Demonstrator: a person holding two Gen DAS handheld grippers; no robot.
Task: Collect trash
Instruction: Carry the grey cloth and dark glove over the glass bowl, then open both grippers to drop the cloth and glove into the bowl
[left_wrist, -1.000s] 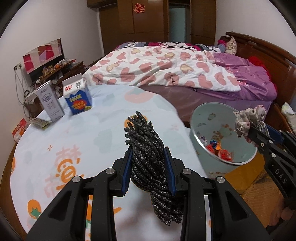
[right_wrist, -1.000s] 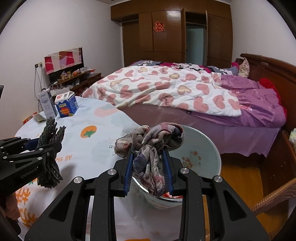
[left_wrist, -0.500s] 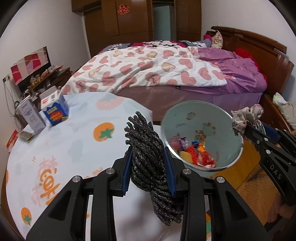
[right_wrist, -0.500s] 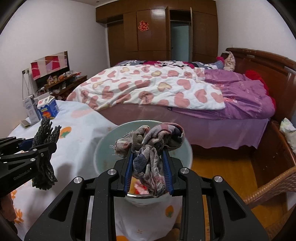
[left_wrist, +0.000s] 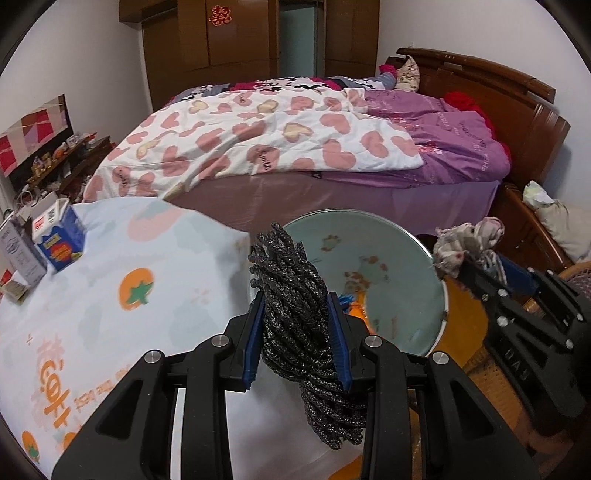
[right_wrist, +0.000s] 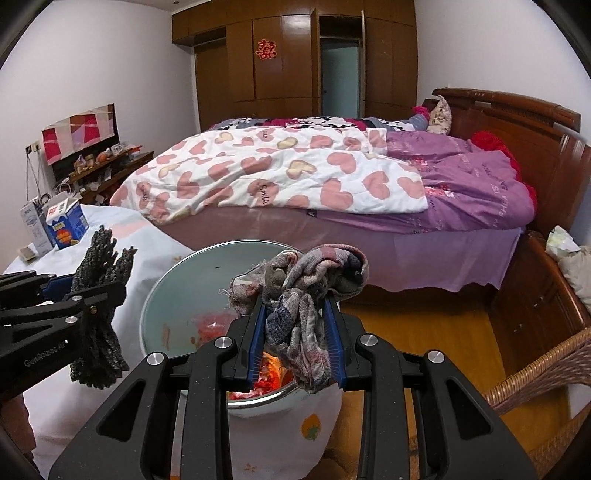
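My left gripper (left_wrist: 297, 332) is shut on a dark bundle of braided rope (left_wrist: 295, 295), held above the table's right edge, beside the bin. My right gripper (right_wrist: 295, 332) is shut on a crumpled checked rag (right_wrist: 299, 284), held over the near rim of the pale green trash bin (right_wrist: 177, 288). The bin (left_wrist: 399, 258) holds red and orange wrappers (right_wrist: 207, 328). In the left wrist view the rag (left_wrist: 465, 243) and right gripper (left_wrist: 480, 275) sit at the bin's right rim. In the right wrist view the rope (right_wrist: 99, 314) and left gripper (right_wrist: 88, 291) sit left of the bin.
A round table (left_wrist: 110, 295) with an orange-print cloth stands left of the bin. A blue carton (left_wrist: 59, 232) and a white carton (left_wrist: 18, 251) stand at its far left. A bed (right_wrist: 332, 177) lies behind; a wicker chair (right_wrist: 535, 387) stands at the right.
Both grippers have moved closer to the bin with their loads. The rope now sits at the bin's left rim and the rag over its near rim.
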